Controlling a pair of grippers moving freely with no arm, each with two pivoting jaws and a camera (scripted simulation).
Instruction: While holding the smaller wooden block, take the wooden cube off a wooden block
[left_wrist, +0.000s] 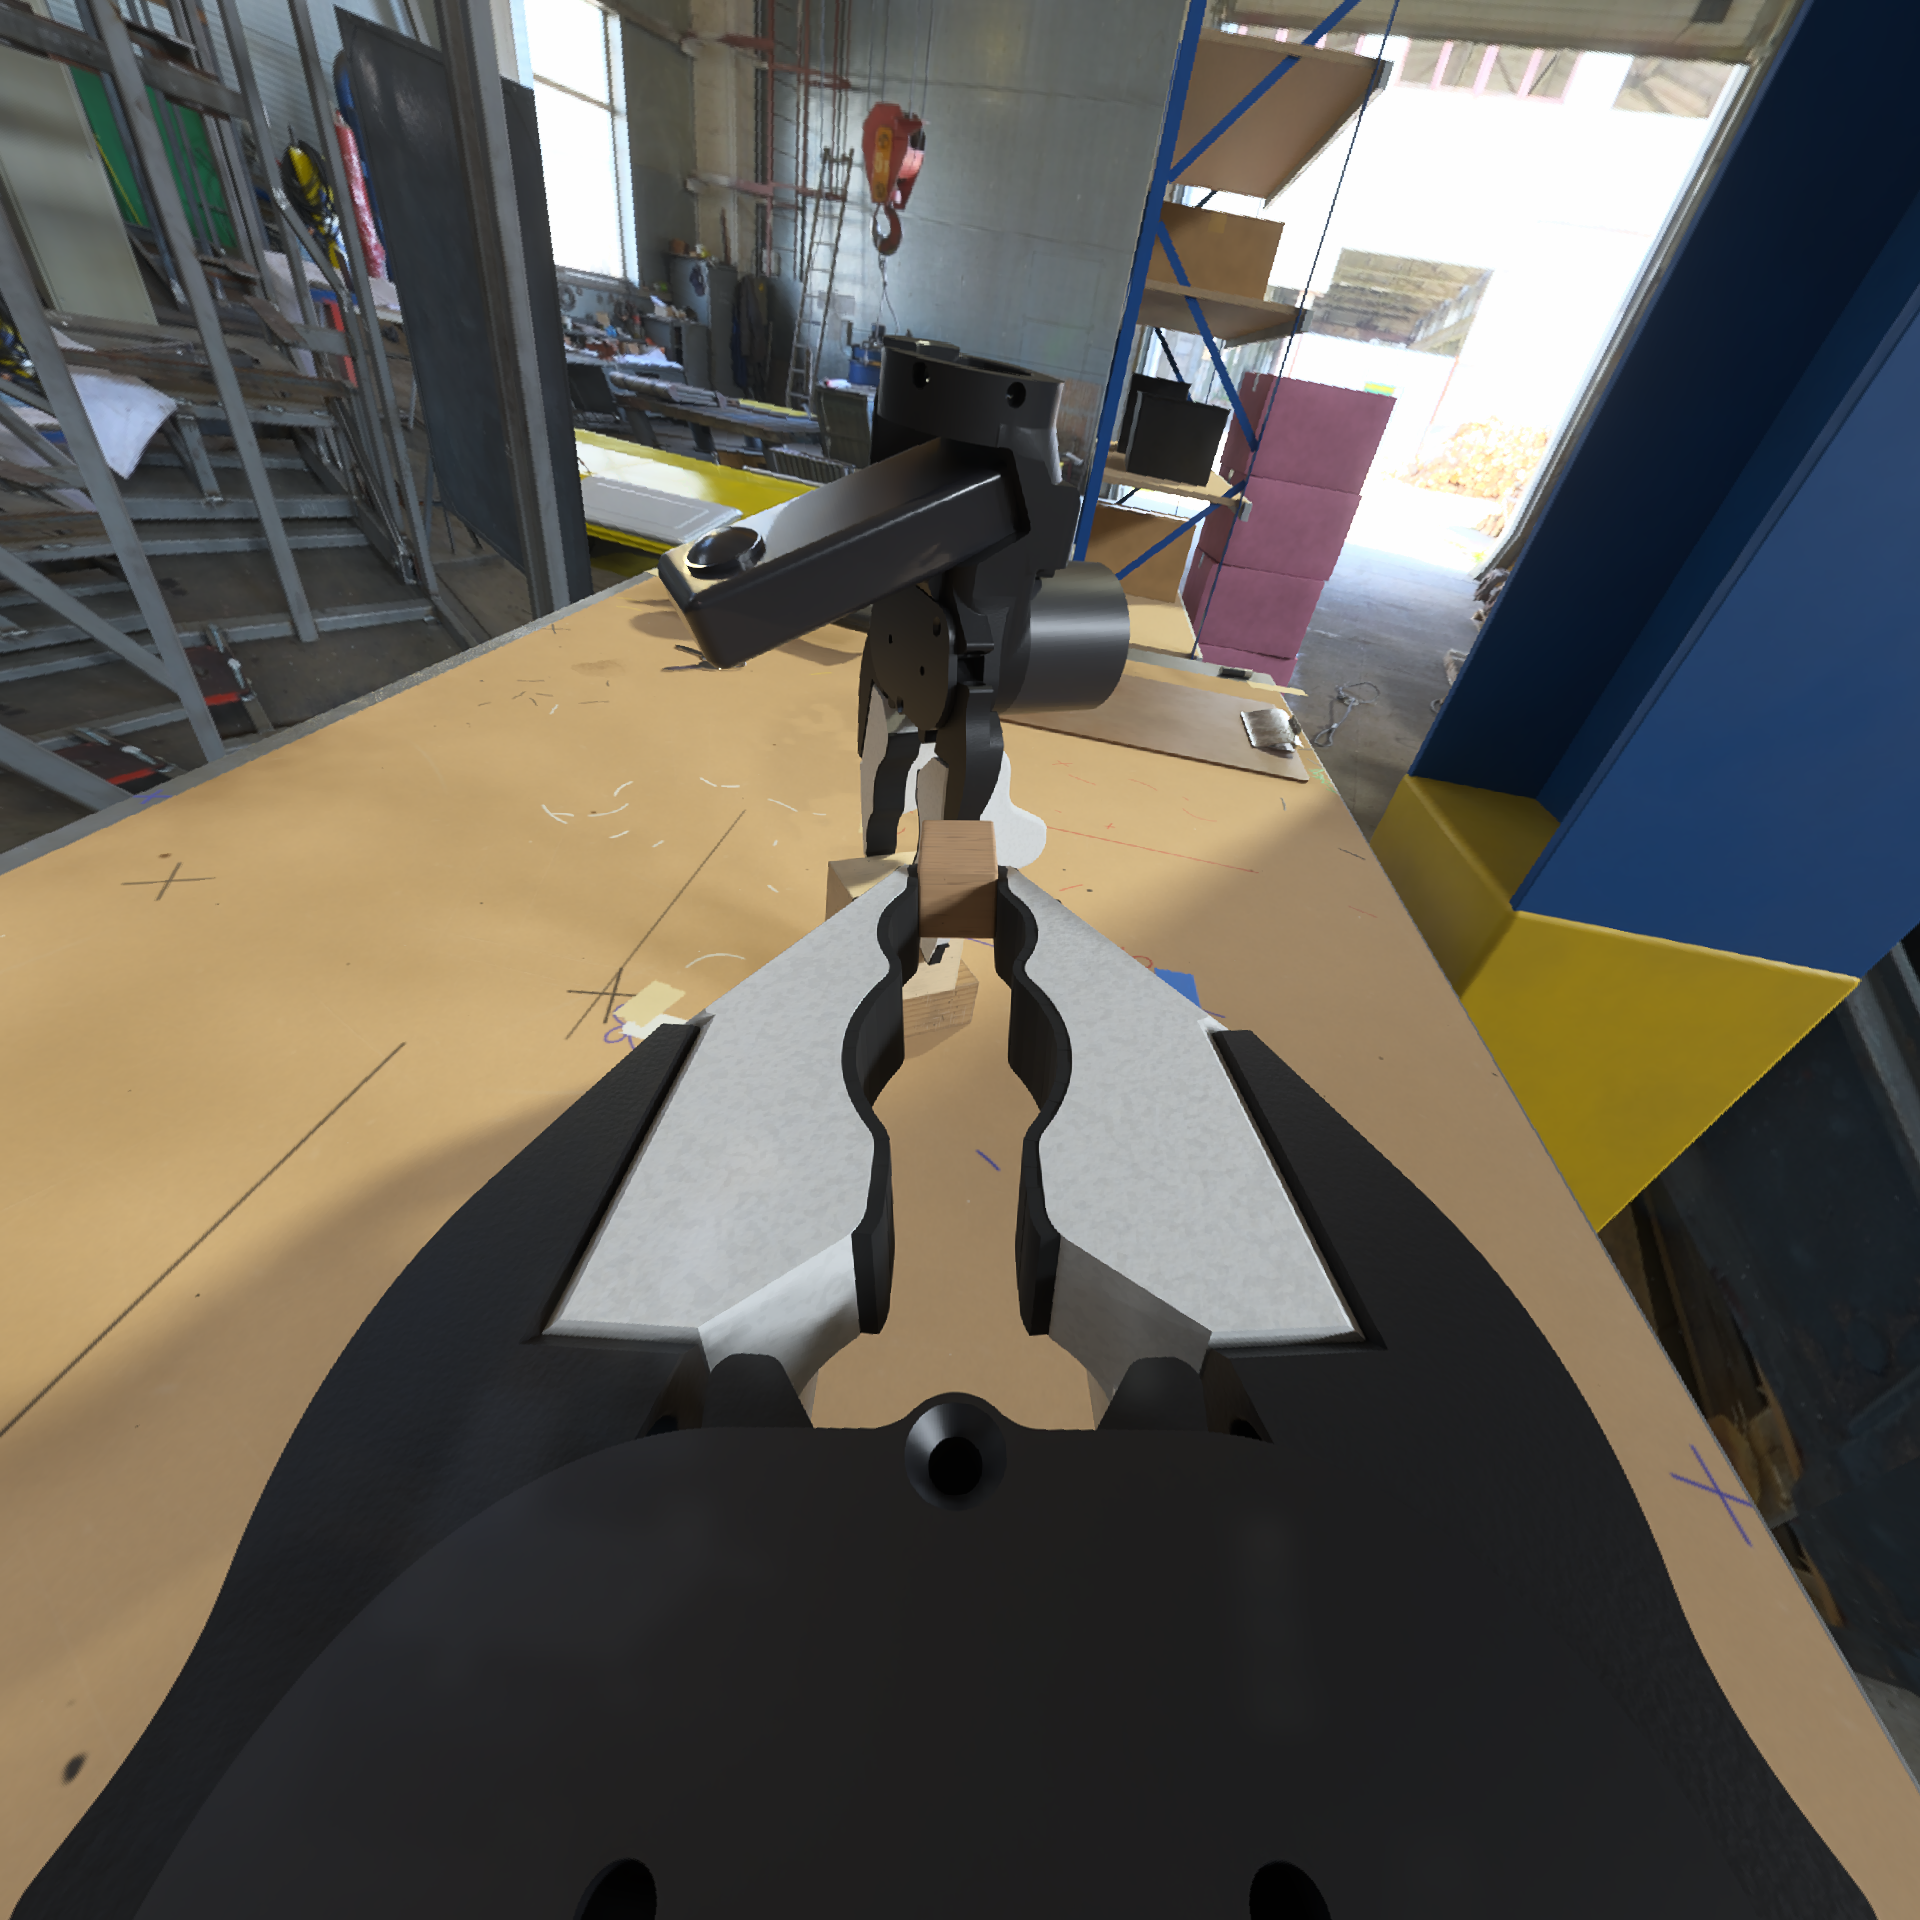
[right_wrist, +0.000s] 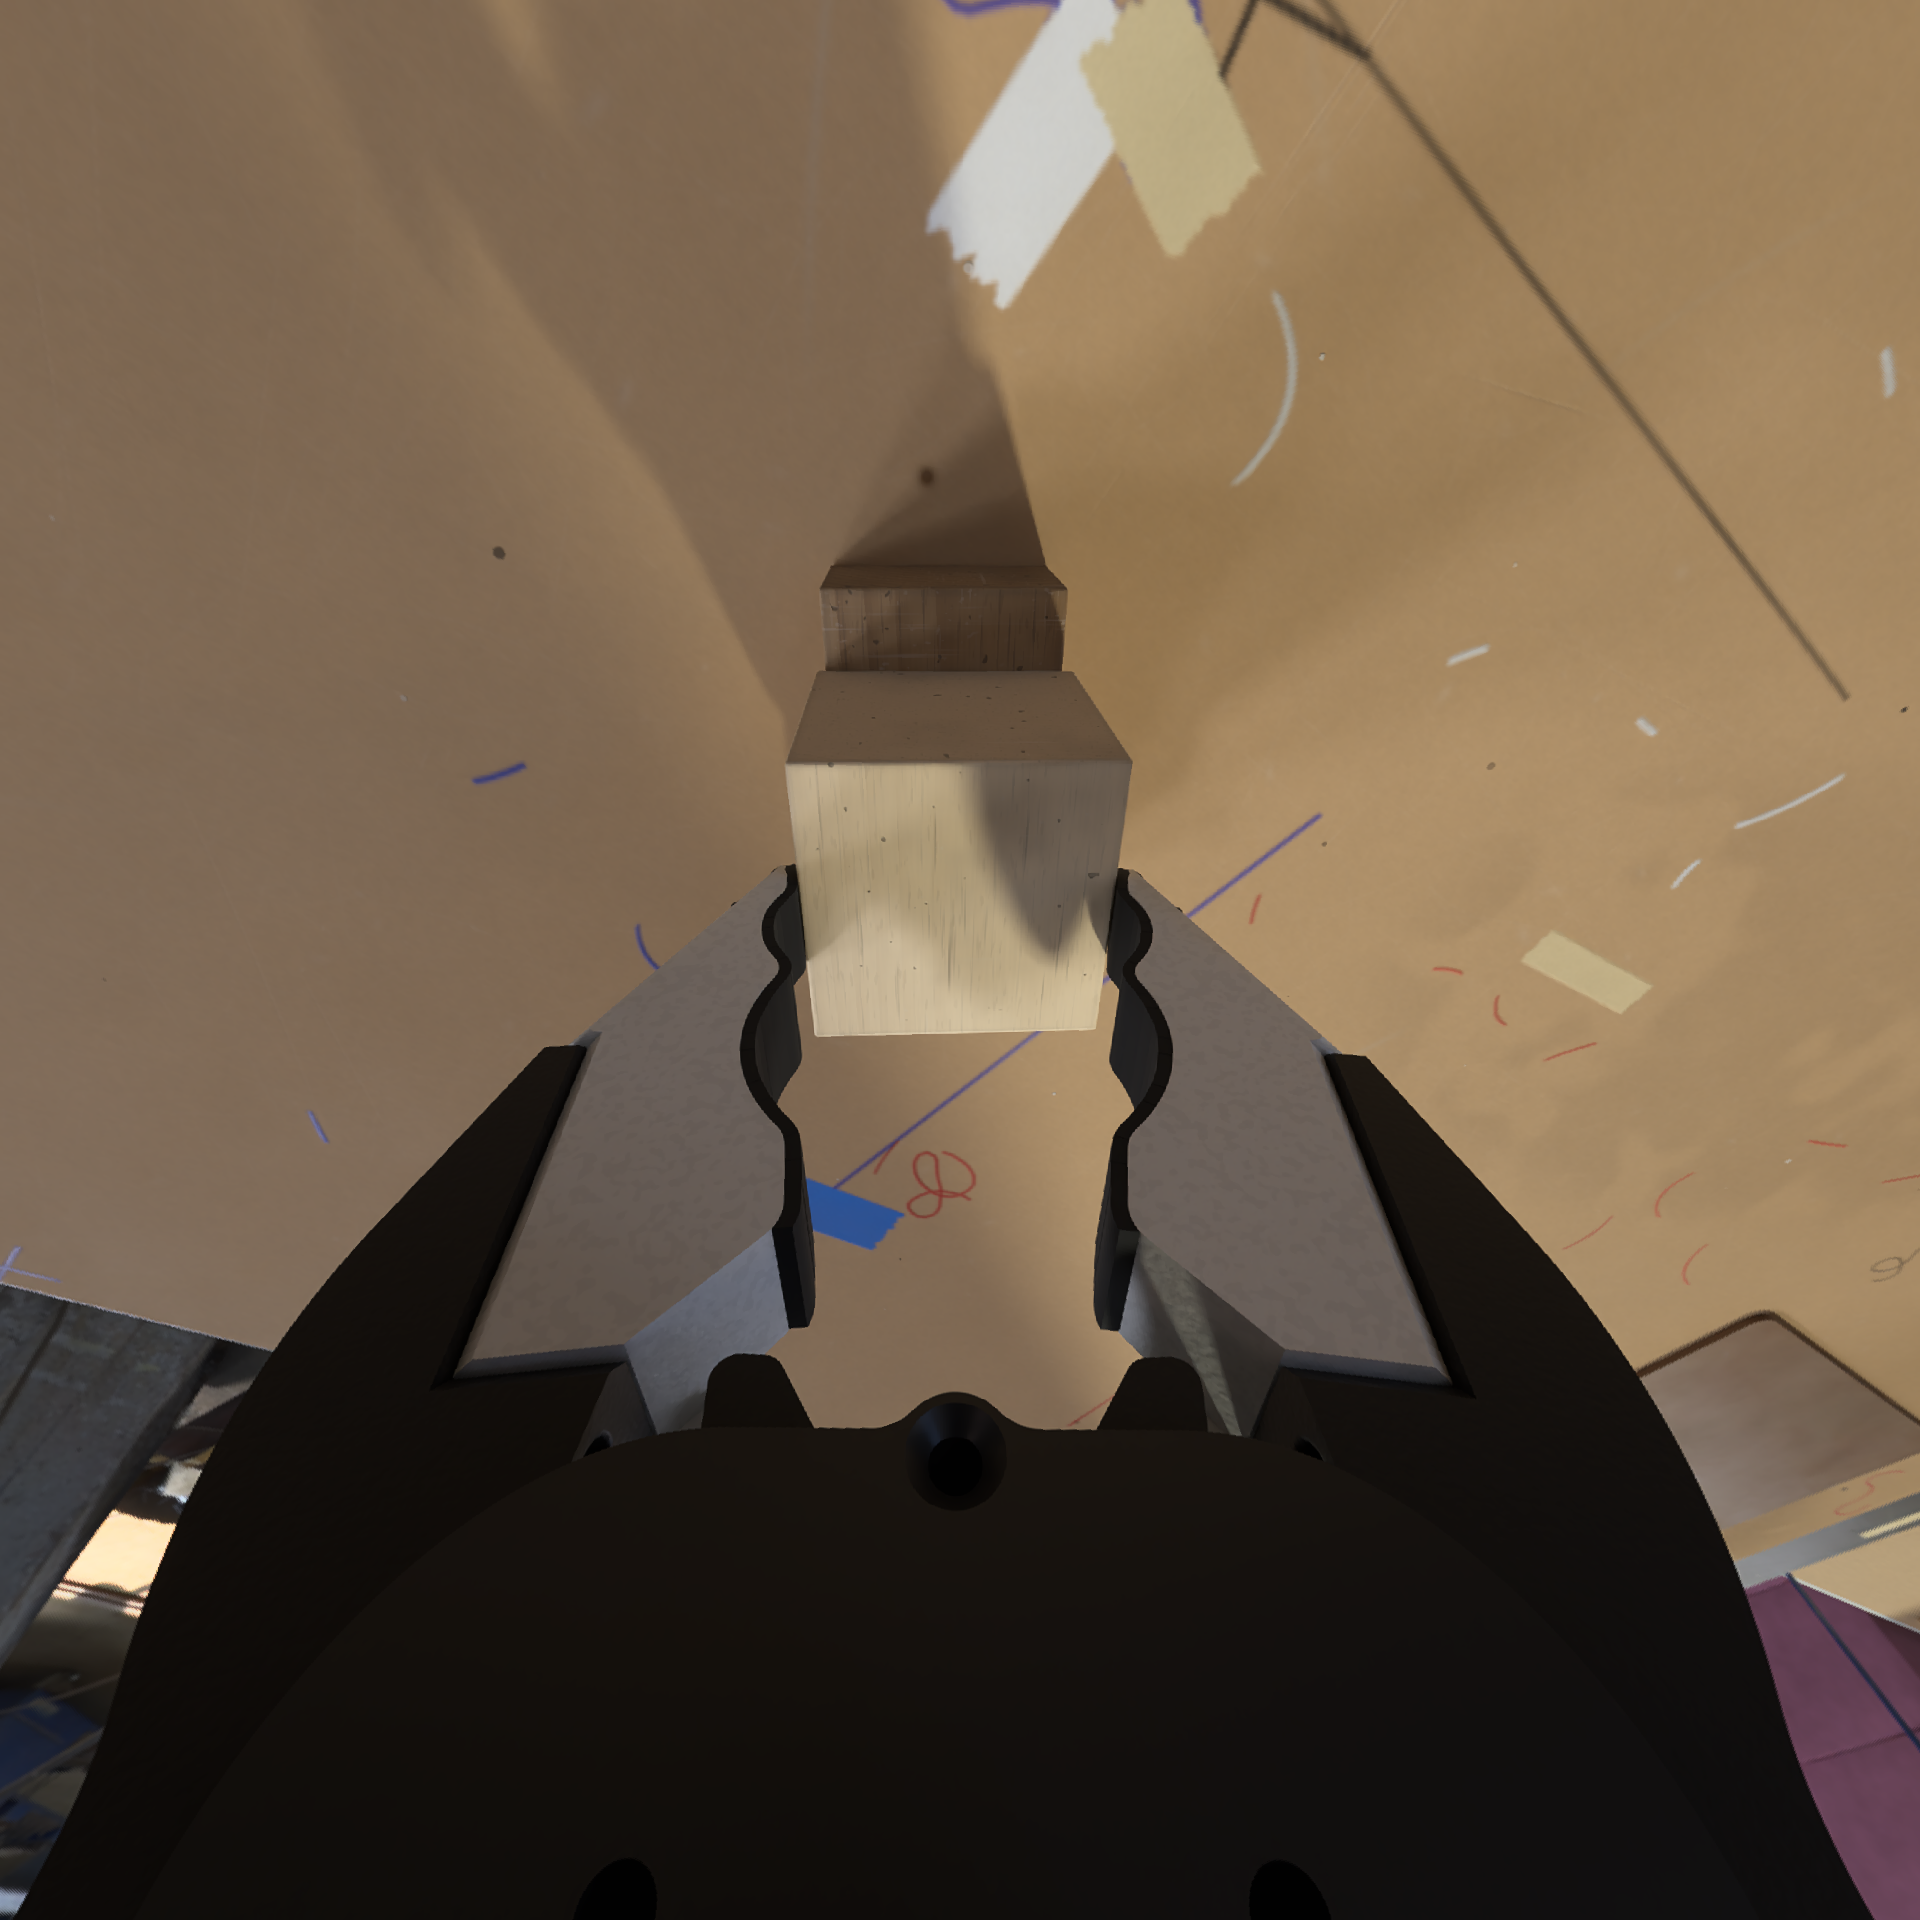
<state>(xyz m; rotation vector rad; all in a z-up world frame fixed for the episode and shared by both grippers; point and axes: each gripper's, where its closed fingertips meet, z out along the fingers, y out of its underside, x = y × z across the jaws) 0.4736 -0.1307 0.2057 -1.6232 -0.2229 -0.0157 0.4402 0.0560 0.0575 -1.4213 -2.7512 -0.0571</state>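
My left gripper (left_wrist: 956, 896) is shut on the smaller wooden block (left_wrist: 957, 868), a brown piece held at the fingertips above the table. Just beyond it my right gripper (left_wrist: 925, 826) points down. In the right wrist view that gripper (right_wrist: 956, 914) is shut on the pale wooden cube (right_wrist: 951, 831). The cube's corner shows beside my left finger (left_wrist: 857, 885). The other wooden block (left_wrist: 940, 1000) lies on the table under both; it shows darker past the cube (right_wrist: 943, 623). The cube looks lifted slightly clear of it.
The brown paper-covered table (left_wrist: 416, 935) has pen marks and bits of tape (right_wrist: 1174, 135). A clipboard (left_wrist: 1174, 717) lies at the far right near the table's edge. A blue and yellow column (left_wrist: 1662, 831) stands right of the table.
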